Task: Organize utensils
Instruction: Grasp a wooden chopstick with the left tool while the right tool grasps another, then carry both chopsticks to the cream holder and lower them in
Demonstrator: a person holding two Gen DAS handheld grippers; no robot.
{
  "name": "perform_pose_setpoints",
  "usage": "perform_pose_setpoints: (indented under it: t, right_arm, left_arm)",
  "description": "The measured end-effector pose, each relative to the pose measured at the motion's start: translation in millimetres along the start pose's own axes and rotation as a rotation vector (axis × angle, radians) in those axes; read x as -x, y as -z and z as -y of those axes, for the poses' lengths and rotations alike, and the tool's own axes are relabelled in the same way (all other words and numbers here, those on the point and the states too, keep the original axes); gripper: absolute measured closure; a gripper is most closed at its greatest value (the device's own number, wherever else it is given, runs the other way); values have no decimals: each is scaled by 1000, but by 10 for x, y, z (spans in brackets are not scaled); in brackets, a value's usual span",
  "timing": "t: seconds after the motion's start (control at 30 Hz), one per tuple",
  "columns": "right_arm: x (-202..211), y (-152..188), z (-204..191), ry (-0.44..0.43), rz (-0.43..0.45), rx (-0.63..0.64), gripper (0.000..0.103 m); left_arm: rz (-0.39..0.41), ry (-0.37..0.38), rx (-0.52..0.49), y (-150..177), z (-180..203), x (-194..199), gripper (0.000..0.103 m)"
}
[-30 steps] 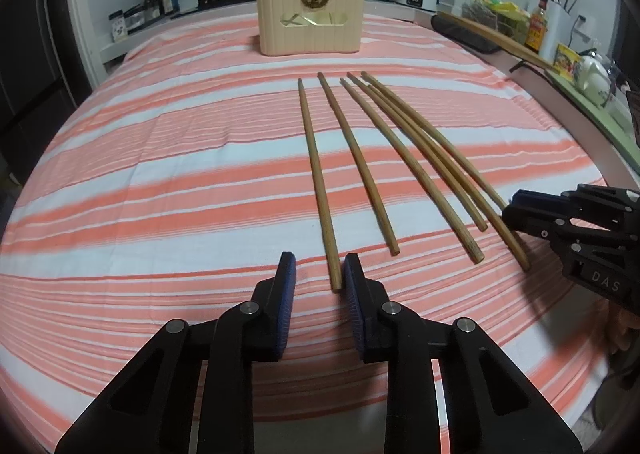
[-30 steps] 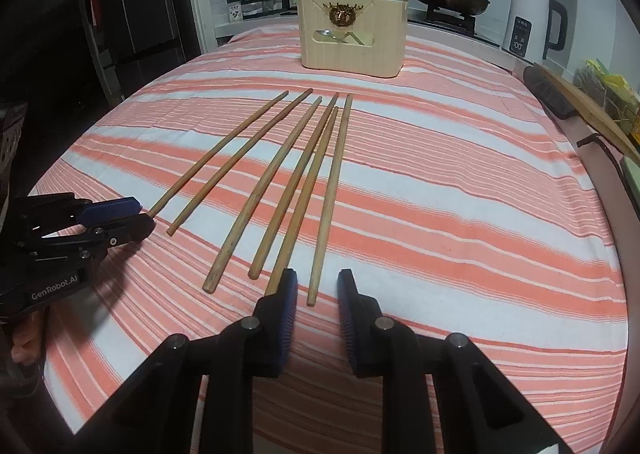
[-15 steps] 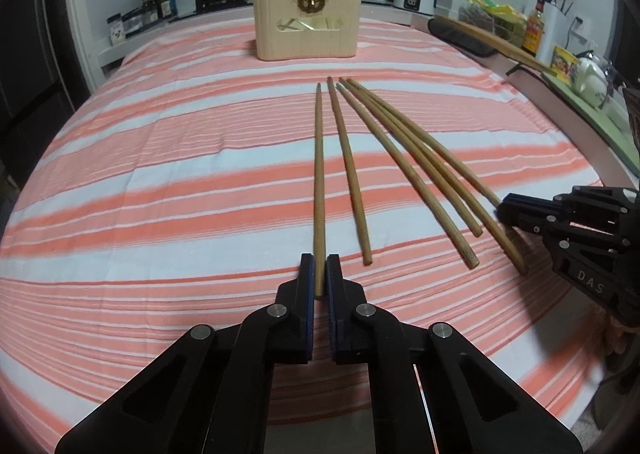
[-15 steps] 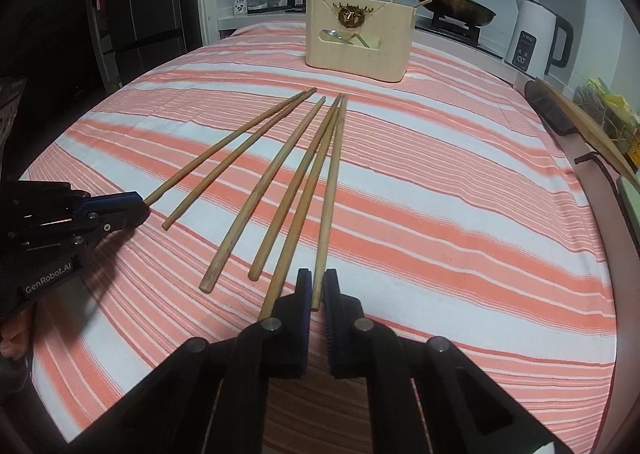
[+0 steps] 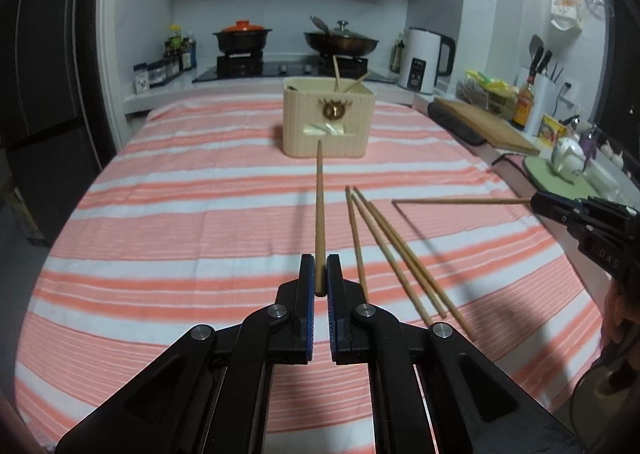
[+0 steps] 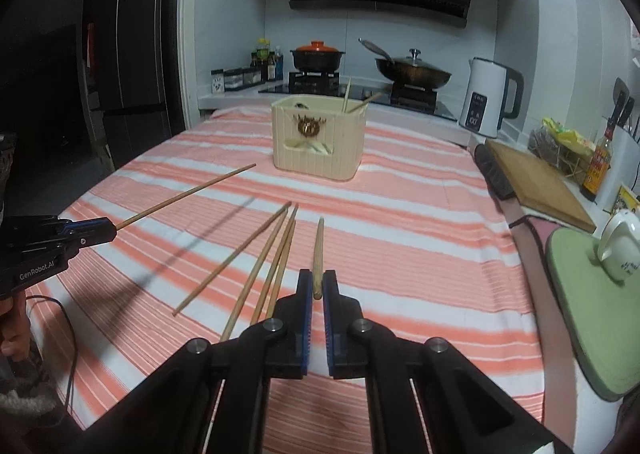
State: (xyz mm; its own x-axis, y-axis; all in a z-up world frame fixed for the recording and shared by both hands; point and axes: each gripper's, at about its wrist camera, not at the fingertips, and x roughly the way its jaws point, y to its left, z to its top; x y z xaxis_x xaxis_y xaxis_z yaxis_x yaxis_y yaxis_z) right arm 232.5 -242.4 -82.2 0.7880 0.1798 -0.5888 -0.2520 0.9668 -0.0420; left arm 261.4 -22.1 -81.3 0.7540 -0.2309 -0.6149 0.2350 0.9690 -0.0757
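Wooden chopstick (image 5: 319, 214) pinched at its near end by the closed left gripper (image 5: 319, 278); right gripper (image 6: 317, 286) clamps another (image 6: 318, 254) — both raised. Three lie on the striped cloth (image 5: 180, 214). Risk: end-grip lets sticks pivot, missing the far cream ribbed utensil box (image 5: 328, 122). Box interior hidden.

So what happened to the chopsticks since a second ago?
Both grippers closed and lifted. The left gripper shut on one chopstick and raised it off the striped cloth, pointing at the utensil holder. The right gripper did the same with another chopstick. Four chopsticks stayed lying on the cloth, and the holder did not move.
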Motion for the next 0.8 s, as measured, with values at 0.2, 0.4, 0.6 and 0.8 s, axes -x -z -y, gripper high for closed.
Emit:
perform_pose_setpoints:
  t: [0.2, 0.4, 0.6, 0.8]
  right_arm:
    - [297, -330, -7, -11, 104, -9, 98]
    - [400, -445, -9, -24, 140, -17, 98]
    - [470, -464, -23, -34, 160, -22, 98]
    - [554, -523, 0, -54, 182, -39, 98]
  left_arm:
    - [82, 19, 4, -264, -74, 299, 100]
    - [129, 26, 14, -338, -131, 420, 100]
    - [154, 39, 42, -382, -207, 464, 100]
    - [168, 62, 39, -475, -192, 525, 100]
